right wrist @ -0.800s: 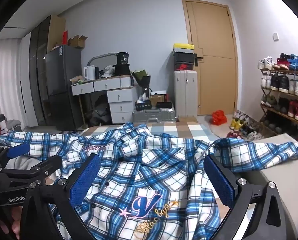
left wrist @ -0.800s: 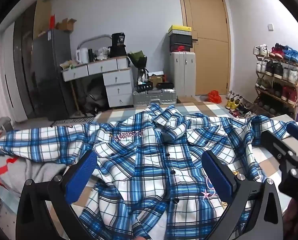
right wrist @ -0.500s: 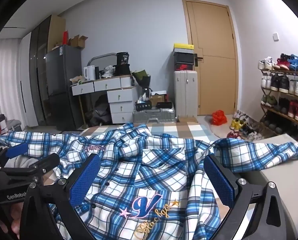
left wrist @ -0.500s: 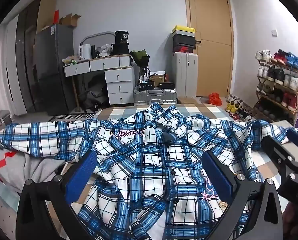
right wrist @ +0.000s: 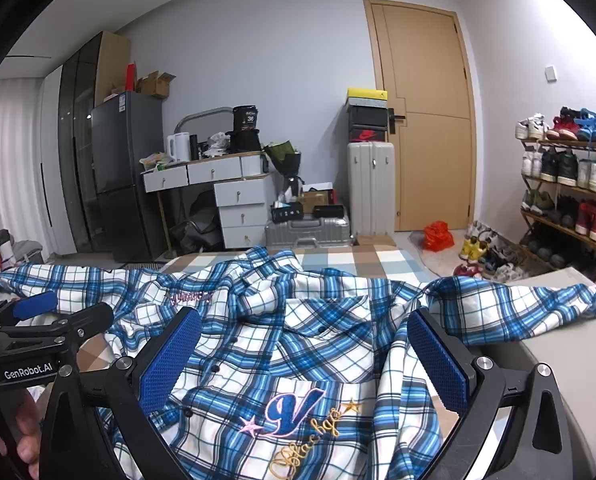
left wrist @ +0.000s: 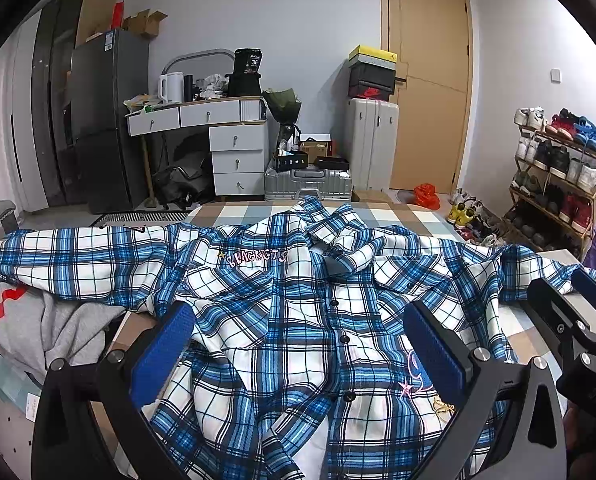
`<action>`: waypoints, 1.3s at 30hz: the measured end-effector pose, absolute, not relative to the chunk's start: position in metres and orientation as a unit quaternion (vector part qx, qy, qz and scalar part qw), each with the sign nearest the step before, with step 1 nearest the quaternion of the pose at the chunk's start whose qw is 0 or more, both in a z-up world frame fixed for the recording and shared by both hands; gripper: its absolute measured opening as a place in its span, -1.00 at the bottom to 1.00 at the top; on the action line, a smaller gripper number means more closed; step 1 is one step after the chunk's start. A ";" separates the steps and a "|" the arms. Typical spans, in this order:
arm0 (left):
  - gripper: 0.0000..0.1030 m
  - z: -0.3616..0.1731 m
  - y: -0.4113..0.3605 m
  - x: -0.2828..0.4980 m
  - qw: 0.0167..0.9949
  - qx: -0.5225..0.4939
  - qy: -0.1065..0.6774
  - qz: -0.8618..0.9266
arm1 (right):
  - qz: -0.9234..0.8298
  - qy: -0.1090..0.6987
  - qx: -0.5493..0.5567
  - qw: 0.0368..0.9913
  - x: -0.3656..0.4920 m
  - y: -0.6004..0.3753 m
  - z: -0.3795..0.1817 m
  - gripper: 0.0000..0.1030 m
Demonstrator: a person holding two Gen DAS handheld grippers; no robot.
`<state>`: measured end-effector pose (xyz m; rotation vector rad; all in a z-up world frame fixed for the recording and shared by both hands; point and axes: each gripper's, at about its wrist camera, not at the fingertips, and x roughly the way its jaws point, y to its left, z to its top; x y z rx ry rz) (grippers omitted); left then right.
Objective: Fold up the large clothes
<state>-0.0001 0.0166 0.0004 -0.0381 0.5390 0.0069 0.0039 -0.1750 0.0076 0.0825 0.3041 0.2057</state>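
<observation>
A large blue and white plaid shirt (left wrist: 298,312) lies spread front-up and rumpled on a checked bed cover (left wrist: 394,212), its buttons fastened and both sleeves stretched out to the sides. My left gripper (left wrist: 298,344) hovers open above the shirt's button line, nothing between its blue pads. In the right wrist view the same shirt (right wrist: 298,360) shows its embroidered chest logo, and my right gripper (right wrist: 304,352) hangs open over it, empty. Each gripper appears at the edge of the other's view.
A grey garment (left wrist: 46,332) lies heaped at the left of the bed. Beyond the bed stand a fridge (left wrist: 102,120), a white drawer desk (left wrist: 218,136), suitcases (left wrist: 372,140), a wooden door (left wrist: 430,92) and a shoe rack (left wrist: 558,176) at the right.
The left wrist view has tilted up slightly, so the shirt sits a little lower in it. The right gripper has kept still. Both stay open.
</observation>
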 end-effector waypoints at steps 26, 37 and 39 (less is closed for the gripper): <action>0.98 -0.001 0.016 0.000 0.964 -0.012 0.266 0.000 | 0.106 0.154 0.051 0.981 0.006 -0.178 0.006 1.00; 0.98 -0.001 0.014 -0.001 0.964 -0.008 0.264 -0.001 | 0.106 0.154 0.056 0.981 0.006 -0.180 0.006 1.00; 0.98 -0.001 0.014 -0.001 0.965 -0.008 0.264 -0.001 | 0.106 0.152 0.055 0.981 0.005 -0.180 0.006 1.00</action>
